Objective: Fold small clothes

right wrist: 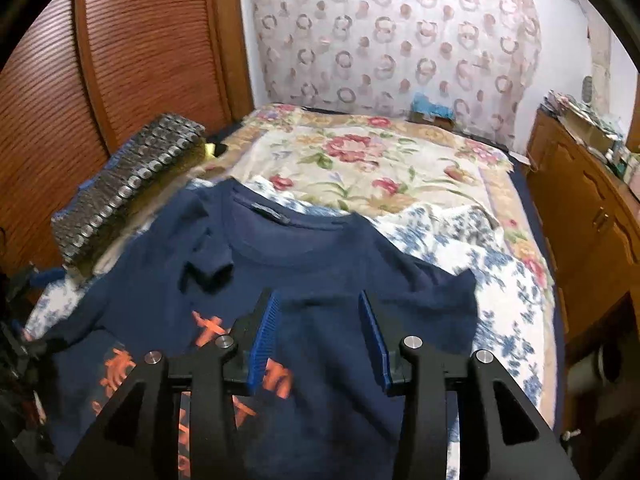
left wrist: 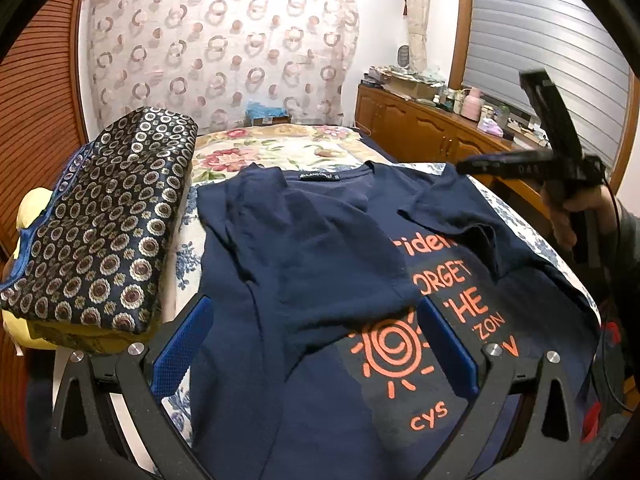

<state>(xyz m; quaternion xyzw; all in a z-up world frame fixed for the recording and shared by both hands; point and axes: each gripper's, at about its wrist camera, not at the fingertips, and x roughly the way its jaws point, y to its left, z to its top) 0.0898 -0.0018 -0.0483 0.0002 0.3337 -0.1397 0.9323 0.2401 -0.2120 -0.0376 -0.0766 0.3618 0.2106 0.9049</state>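
The left gripper point(left wrist: 316, 332) hangs tilted down over the lower part of one navy T-shirt point(left wrist: 320, 264), its blue pads point(left wrist: 182, 344) spread wide with nothing pinched. The right gripper point(right wrist: 322, 332), held in a hand point(left wrist: 576, 212) off the shirt's right edge, also points downward above the cloth, jaws partly apart and empty. The shirt lies chest-up on the flowered bedspread point(right wrist: 404, 160), both sleeves folded inward, just beside one patterned cushion point(left wrist: 104, 224) that lies to its left.
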